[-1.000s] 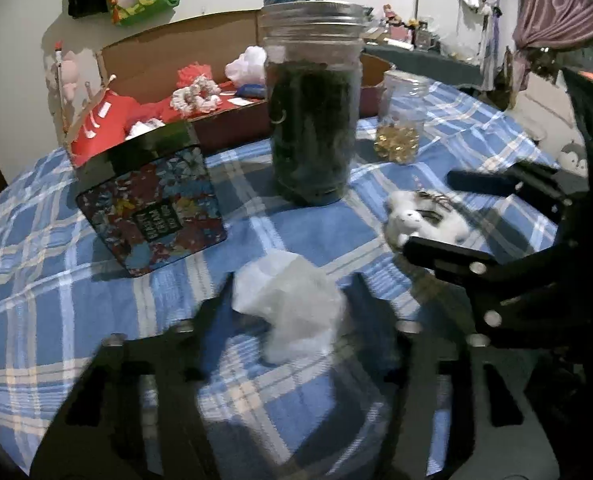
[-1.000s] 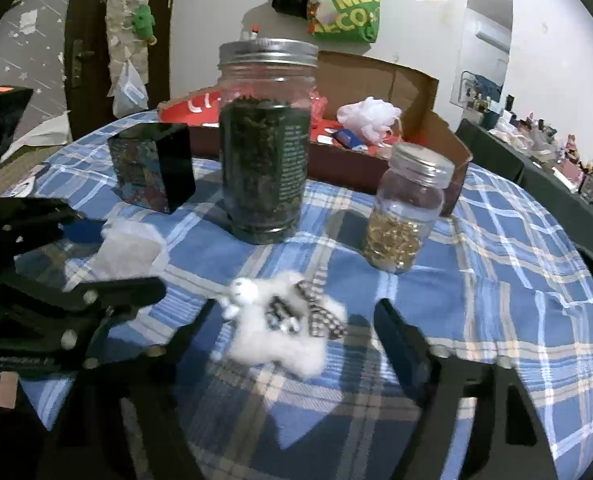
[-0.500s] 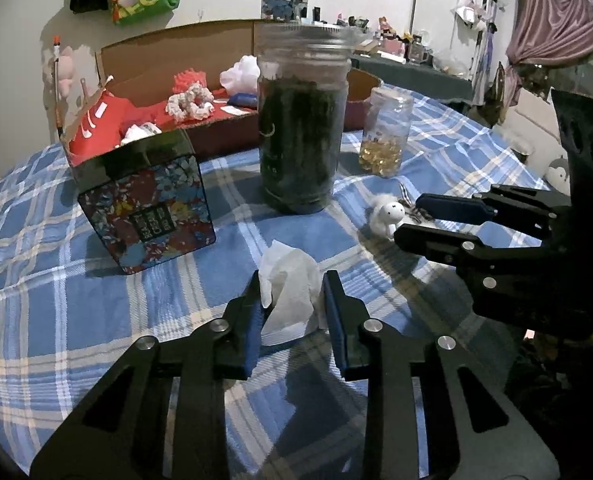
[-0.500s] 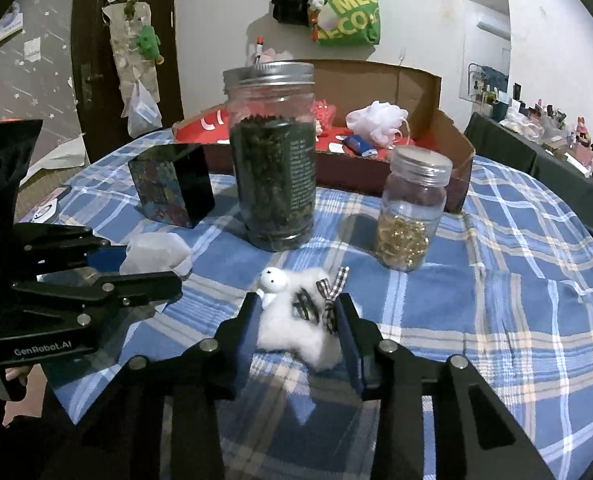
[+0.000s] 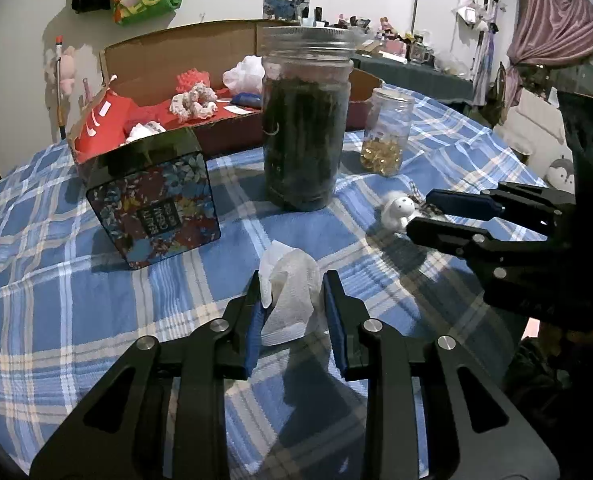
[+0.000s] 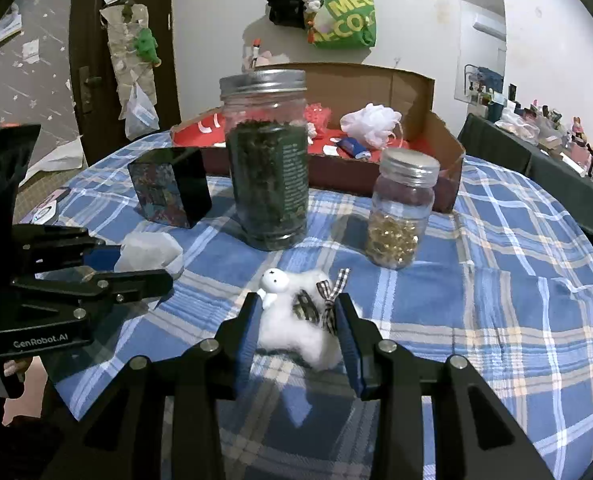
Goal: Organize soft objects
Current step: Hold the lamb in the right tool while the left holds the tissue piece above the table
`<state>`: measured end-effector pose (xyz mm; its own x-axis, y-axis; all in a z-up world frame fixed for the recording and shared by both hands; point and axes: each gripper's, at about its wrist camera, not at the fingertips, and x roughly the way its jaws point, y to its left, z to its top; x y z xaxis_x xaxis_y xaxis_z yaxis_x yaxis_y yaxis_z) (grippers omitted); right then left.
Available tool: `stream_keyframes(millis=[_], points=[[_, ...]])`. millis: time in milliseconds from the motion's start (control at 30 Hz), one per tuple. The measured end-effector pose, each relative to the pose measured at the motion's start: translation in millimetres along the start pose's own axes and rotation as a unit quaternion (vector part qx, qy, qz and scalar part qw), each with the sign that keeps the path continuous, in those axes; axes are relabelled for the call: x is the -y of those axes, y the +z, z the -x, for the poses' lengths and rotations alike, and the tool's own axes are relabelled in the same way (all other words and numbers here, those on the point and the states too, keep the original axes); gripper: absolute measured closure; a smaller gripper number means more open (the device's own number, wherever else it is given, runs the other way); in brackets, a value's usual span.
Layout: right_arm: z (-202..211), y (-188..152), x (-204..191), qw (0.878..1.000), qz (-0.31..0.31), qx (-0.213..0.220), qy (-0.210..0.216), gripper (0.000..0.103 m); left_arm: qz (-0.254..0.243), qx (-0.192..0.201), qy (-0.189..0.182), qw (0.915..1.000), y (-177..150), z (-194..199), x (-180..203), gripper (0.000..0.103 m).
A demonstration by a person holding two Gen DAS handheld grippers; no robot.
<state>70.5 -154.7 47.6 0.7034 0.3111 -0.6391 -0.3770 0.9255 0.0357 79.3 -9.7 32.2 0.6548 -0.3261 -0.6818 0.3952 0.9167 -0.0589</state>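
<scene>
Left wrist view: left gripper (image 5: 292,306) clenched on the crumpled white tissue (image 5: 289,294), just above the checked tablecloth (image 5: 56,280).
Right wrist view: right gripper (image 6: 299,330) grasping the fluffy white plush toy (image 6: 298,322) in front of the two jars.
Likely destination: cardboard box (image 6: 436,152) behind the tall jar (image 6: 268,160) — already holding soft items.
Risk, tissue: only lightly pinched; it may slide free in transit.
Risk, path: either arm could clip the tall jar or small jar (image 6: 402,212) — both stand between the grippers and the box.
</scene>
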Motion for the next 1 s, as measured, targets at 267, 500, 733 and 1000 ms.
stream_keyframes(millis=[267,500,733,1000], points=[[-0.9,-1.3,-0.7,1.0,0.003,-0.006,-0.002,0.062,0.001,-0.005,0.001,1.0,-0.4,-0.9,-1.5,0.077],[-1.3,-7.8,-0.3,1.0,-0.003,-0.006,-0.012,0.046,-0.005,-0.01,0.013,0.9999,-6.5,-4.1,-0.9,0.076],[-9.4,-11.7,3.8,0.999,-0.021,-0.012,-0.024,0.032,0.0,-0.007,0.014,0.9999,-7.3,-5.9,-1.8,0.075],[-14.2,-14.0,-0.8,0.999,-0.015,-0.004,-0.033,0.034,0.007,0.006,0.012,0.9999,-10.0,-5.5,-2.9,0.075]])
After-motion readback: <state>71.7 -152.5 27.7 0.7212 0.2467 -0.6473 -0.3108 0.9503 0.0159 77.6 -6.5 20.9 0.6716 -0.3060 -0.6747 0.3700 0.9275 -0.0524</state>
